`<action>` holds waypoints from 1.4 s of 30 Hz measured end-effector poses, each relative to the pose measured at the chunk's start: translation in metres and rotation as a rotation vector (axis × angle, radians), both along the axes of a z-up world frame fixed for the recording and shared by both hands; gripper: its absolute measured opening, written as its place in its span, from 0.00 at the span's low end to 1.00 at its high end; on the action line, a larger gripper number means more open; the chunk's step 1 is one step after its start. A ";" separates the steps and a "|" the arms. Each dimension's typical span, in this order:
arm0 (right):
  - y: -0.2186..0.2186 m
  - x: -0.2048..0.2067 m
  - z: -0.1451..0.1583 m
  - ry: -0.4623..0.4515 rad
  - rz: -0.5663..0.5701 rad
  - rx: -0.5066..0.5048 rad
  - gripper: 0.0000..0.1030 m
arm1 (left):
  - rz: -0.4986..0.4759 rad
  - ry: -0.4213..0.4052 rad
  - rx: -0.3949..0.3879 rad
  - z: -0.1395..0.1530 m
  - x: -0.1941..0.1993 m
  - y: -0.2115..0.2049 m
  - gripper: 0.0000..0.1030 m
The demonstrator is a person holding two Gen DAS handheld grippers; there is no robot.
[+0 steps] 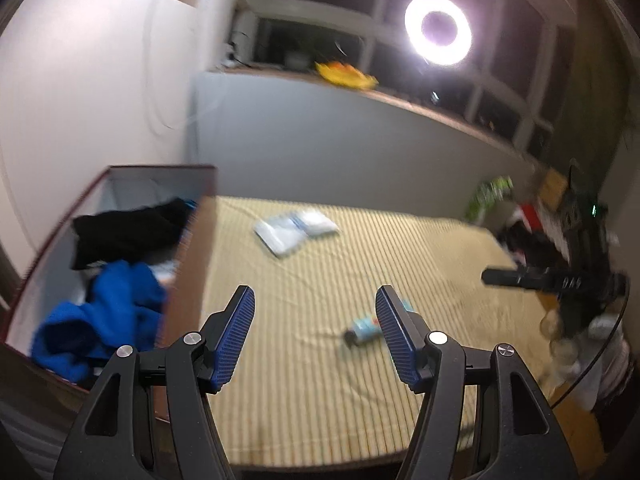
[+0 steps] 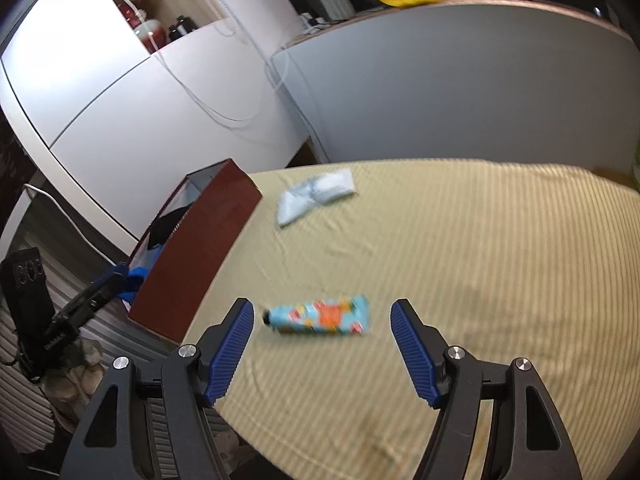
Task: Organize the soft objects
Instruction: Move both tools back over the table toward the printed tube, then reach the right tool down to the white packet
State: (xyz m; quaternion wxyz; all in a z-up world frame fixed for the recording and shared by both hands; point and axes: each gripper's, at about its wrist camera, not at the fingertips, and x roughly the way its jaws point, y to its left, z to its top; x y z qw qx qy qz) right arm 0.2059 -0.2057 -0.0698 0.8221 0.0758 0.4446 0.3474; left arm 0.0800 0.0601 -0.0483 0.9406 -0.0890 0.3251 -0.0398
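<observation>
A brown box point(image 1: 192, 280) stands at the left edge of the yellow striped cloth point(image 1: 320, 380). It holds a blue garment point(image 1: 108, 312) and a black garment point(image 1: 128, 232). A white soft packet point(image 1: 296, 226) lies on the cloth beyond it. A light blue patterned tube point(image 2: 320, 316) lies in front of my right gripper point(image 2: 322, 320), between its open fingers' line. My left gripper point(image 1: 316, 300) is open and empty, above the cloth beside the box. The tube point(image 1: 362, 330) shows partly behind its right finger. The box point(image 2: 200, 256) and packet point(image 2: 316, 194) show in the right view.
The other hand-held gripper point(image 1: 560, 280) shows at the right in the left wrist view. A grey partition point(image 1: 340, 140) stands behind the table with a yellow object point(image 1: 346, 74) on its ledge. A ring light point(image 1: 438, 28) shines above. White cabinets point(image 2: 120, 92) stand at left.
</observation>
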 end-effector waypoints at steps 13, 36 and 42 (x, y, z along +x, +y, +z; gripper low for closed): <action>-0.052 -0.028 -0.023 0.010 -0.070 0.027 0.66 | -0.261 0.141 0.178 -0.037 0.041 -0.075 0.61; 0.057 0.091 0.044 -0.068 0.192 -0.055 0.65 | -0.092 0.104 0.083 -0.042 0.024 -0.044 0.61; 0.157 0.126 0.025 -0.058 0.311 -0.193 0.53 | -0.010 0.044 0.042 -0.022 -0.004 -0.021 0.61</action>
